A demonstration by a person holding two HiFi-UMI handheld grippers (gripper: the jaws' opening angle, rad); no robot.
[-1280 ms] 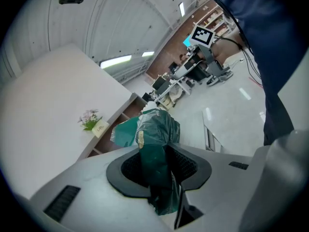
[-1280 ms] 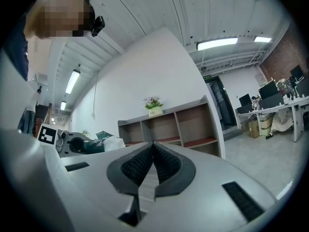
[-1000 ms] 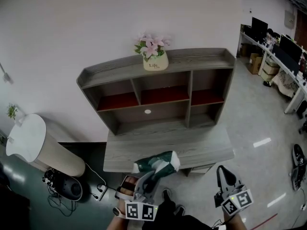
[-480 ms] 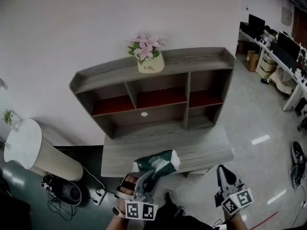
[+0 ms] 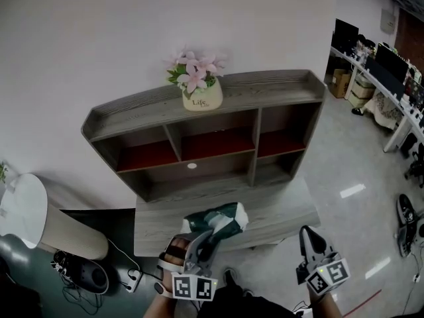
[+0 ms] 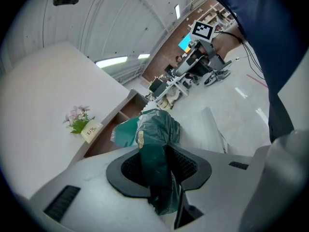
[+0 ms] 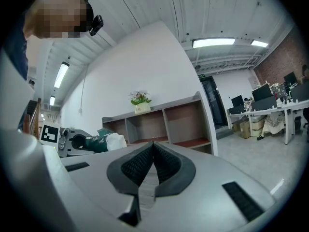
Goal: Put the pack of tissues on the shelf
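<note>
Grey shelf point(image 5: 265, 88) ahead, pack of tissues point(image 5: 215, 218) pinched in left gripper point(image 5: 201, 249), right gripper point(image 7: 152, 151) pressed together

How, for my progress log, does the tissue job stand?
Done: the pack of tissues is picked up, clamped in the left gripper. In hand: it hangs over the desk, short of the shelf. Left: setting it on the shelf. The right gripper is shut, empty.

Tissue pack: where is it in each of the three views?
Head view: bottom centre, tissue pack in the left gripper.
Left gripper view: centre, tissue pack clamped between the jaws.
Right gripper view: left edge, mid-height.
Shared landmark: flower pot on the shelf top, in all three.
</note>
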